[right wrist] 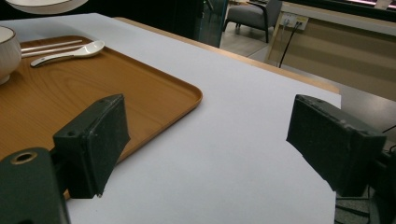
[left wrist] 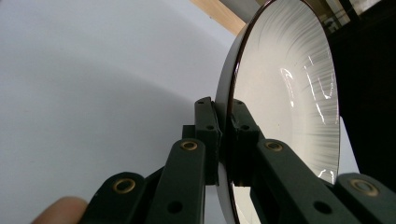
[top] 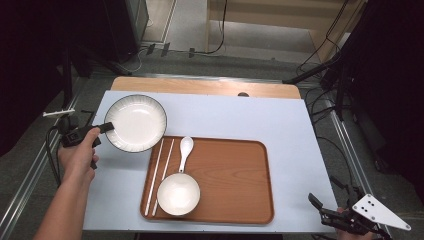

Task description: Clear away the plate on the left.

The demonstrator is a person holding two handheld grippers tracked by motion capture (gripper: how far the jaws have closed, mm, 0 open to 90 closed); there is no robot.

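Left tool point(top: 106, 126) clamps the white plate's point(top: 136, 122) left rim.

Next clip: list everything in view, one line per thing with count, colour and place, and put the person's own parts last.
plate: 1, white with a dark rim, at the table's far left, partly over the tray's far left corner, gripped by its left edge
tray: 1, brown wood, on the near middle of the table
small bowl: 1, white, on the tray's near left
spoon: 1, white, on the tray just beyond the small bowl
chopsticks: 2, white, along the tray's left edge
table: 1, pale blue-grey top with a wooden far edge
left hand-held gripper: 1, black, shut on the plate's rim
right hand-held gripper: 1, black, jaws open, at the table's near right corner
left hand: 1, at the table's left edge
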